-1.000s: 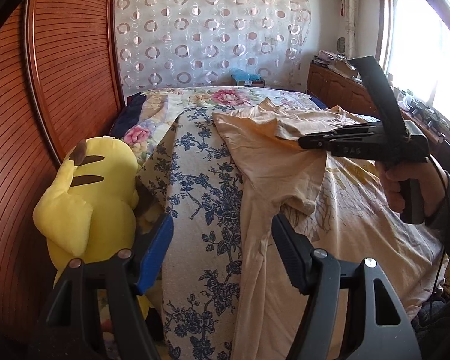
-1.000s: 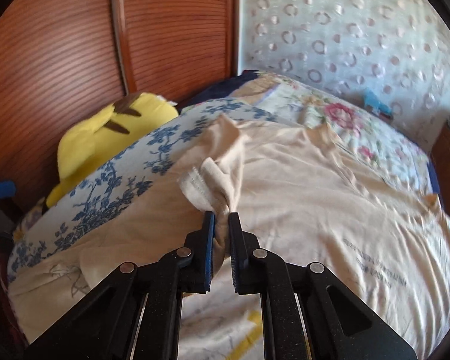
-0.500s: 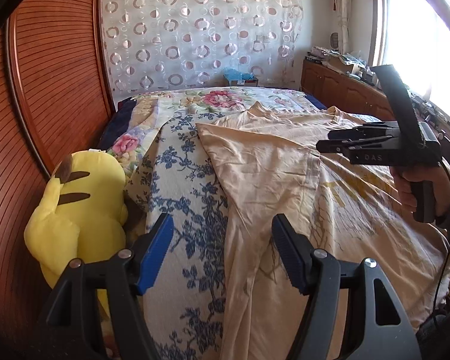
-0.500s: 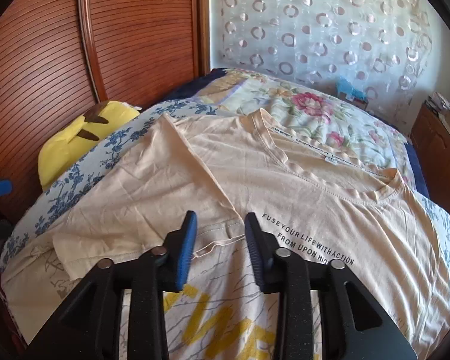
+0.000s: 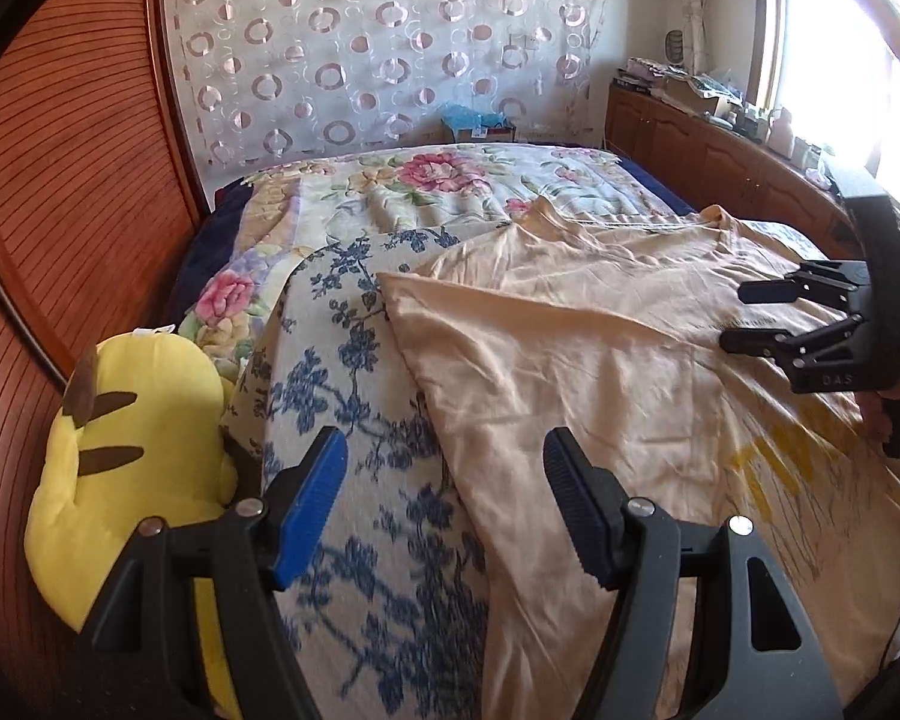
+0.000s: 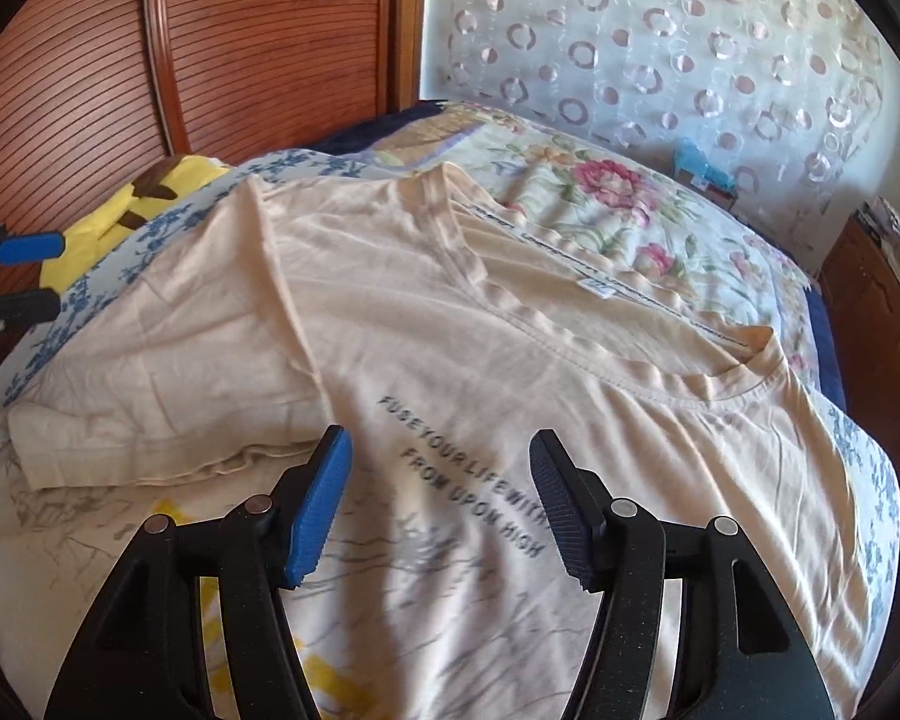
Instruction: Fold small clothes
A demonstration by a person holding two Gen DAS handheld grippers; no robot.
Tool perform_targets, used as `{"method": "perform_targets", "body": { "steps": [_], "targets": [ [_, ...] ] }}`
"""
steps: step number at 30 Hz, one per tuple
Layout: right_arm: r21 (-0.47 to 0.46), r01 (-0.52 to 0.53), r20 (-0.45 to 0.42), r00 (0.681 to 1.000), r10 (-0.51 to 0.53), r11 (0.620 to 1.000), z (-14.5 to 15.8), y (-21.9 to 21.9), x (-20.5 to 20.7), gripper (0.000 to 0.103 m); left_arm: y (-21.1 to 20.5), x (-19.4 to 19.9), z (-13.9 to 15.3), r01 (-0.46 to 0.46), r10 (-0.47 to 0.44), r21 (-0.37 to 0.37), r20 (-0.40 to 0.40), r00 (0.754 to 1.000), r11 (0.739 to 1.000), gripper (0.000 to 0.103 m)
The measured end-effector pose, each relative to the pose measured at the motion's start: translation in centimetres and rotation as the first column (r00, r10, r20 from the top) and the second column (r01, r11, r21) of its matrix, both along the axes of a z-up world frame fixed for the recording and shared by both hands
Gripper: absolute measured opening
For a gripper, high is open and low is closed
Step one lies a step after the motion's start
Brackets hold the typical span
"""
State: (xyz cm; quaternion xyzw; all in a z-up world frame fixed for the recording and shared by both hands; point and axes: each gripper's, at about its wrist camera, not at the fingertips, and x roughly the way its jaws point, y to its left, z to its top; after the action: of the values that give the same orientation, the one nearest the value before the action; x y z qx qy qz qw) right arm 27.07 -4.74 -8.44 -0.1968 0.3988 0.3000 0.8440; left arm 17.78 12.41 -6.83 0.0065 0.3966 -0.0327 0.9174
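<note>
At the far left a yellow plush toy (image 5: 132, 468) sat against the wooden wall panel (image 5: 78, 192), beside a blue-flowered cover (image 5: 360, 420) spread over the bed. The left gripper (image 5: 444, 510) hung above the line where that cover met the shirt's edge, its jaws standing wide apart with nothing between them.

To its right lay the peach T-shirt (image 6: 450, 330), face up on the bed with its collar toward the curtain (image 6: 660, 48). Its left sleeve (image 6: 168, 396) lay folded inward over the chest, flat against the printed front, its hem just beside the printed lettering (image 6: 462, 474).

The right gripper (image 6: 438, 498) hovered over that lettering, its jaws opening and no cloth between them. In the left wrist view it showed at the right edge (image 5: 750, 315), above the shirt and apart from it.

The step in hand looked like the finish of the first sleeve fold: the sleeve was laid down and let go. The body and the far sleeve were not yet folded. The next move likely called for the grippers to reach the shirt's other side, pinch that sleeve or side seam, and bring it across evenly without dragging the laid sleeve out of place.
</note>
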Motion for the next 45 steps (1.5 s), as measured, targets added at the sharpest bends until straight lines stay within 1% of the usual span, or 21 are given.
{"method": "perform_targets", "body": {
  "steps": [3,7,11,16,19,23,25,26,27,28,29,30,31,32,34,37,42,44,45],
  "targets": [
    [-0.014,0.001,-0.007,1.0,-0.001,1.0,-0.4,-0.1,0.7,0.063,0.1,2.0,-0.6,-0.009,0.009,0.004,-0.025,1.0,1.0,0.068],
    [0.016,-0.013,-0.03,0.999,0.014,1.0,-0.4,-0.6,1.3,0.064,0.6,4.5,-1.3,-0.023,0.024,0.004,-0.045,0.999,1.0,0.068],
    [0.039,-0.021,-0.023,0.999,0.022,0.999,-0.5,-1.0,1.4,0.066,0.9,6.5,-2.0,-0.032,0.033,0.01,-0.062,0.998,0.999,0.068],
    [0.041,-0.012,-0.019,1.0,0.013,0.999,-0.6,-1.0,1.3,0.07,1.2,8.3,-2.5,-0.04,0.04,0.009,-0.083,0.996,0.999,0.068],
    [0.055,-0.009,-0.035,0.999,0.011,0.998,-0.6,-1.4,1.6,0.072,1.0,9.3,-2.8,-0.033,0.034,0.014,-0.096,0.995,0.999,0.068],
    [0.053,-0.009,-0.033,0.999,0.01,0.999,-0.6,-1.4,1.6,0.072,0.7,10.2,-2.7,-0.024,0.025,0.01,-0.085,0.996,1.0,0.067],
    [0.056,-0.008,-0.036,0.999,0.01,0.998,-0.6,-1.4,1.6,0.072,0.7,10.4,-2.7,-0.032,0.032,-0.001,-0.078,0.996,0.999,0.053],
    [0.055,-0.008,-0.036,0.999,0.01,0.998,-0.6,-1.4,1.6,0.072,0.7,10.5,-2.7,-0.026,0.025,-0.011,-0.08,0.996,1.0,0.051],
    [0.055,-0.008,-0.035,0.999,0.01,0.998,-0.6,-1.4,1.6,0.072,0.7,10.6,-2.7,-0.011,0.009,-0.026,-0.081,0.997,1.0,0.047],
    [0.055,-0.008,-0.035,0.999,0.01,0.998,-0.6,-1.4,1.6,0.072,0.6,10.7,-2.7,-0.007,0.004,-0.029,-0.079,0.997,1.0,0.038],
    [0.054,-0.008,-0.034,0.999,0.01,0.998,-0.6,-1.4,1.6,0.073,0.6,10.8,-2.6,-0.004,0.002,-0.031,-0.075,0.997,1.0,0.034],
    [0.055,-0.008,-0.035,0.999,0.01,0.998,-0.6,-1.4,1.6,0.073,0.6,10.9,-2.5,-0.004,0.002,-0.033,-0.072,0.997,0.999,0.024],
    [0.055,-0.008,-0.035,0.999,0.01,0.998,-0.6,-1.4,1.6,0.073,0.7,11.0,-2.4,-0.009,0.007,-0.027,-0.068,0.998,1.0,0.01],
    [0.055,-0.008,-0.035,0.999,0.01,0.998,-0.6,-1.4,1.6,0.073,0.8,11.0,-2.3,-0.012,0.011,-0.024,-0.066,0.998,1.0,0.004],
    [0.055,-0.008,-0.035,0.999,0.01,0.998,-0.6,-1.3,1.6,0.073,1.2,11.0,-1.8,-0.013,0.012,-0.034,-0.054,0.998,0.999,0.002],
    [0.054,-0.007,-0.034,0.999,0.009,0.999,-0.7,-1.3,1.6,0.074,2.0,11.0,-1.0,-0.039,0.039,-0.008,-0.026,0.999,0.999,0.002],
    [0.052,-0.003,-0.033,0.999,0.005,0.999,-0.6,-1.5,1.7,0.076,3.3,11.1,-0.2,-0.077,0.077,-0.015,-0.013,0.997,0.997,0.002],
    [0.051,-0.002,-0.032,0.999,0.004,0.999,-0.6,-1.6,1.7,0.076,3.3,10.8,0.0,-0.075,0.075,-0.036,-0.019,0.997,0.997,0.004],
    [0.051,-0.003,-0.032,0.999,0.004,0.999,-0.5,-1.6,1.8,0.076,3.2,10.5,0.3,-0.08,0.08,-0.027,-0.011,0.997,0.996,0.007]
  ]
}}
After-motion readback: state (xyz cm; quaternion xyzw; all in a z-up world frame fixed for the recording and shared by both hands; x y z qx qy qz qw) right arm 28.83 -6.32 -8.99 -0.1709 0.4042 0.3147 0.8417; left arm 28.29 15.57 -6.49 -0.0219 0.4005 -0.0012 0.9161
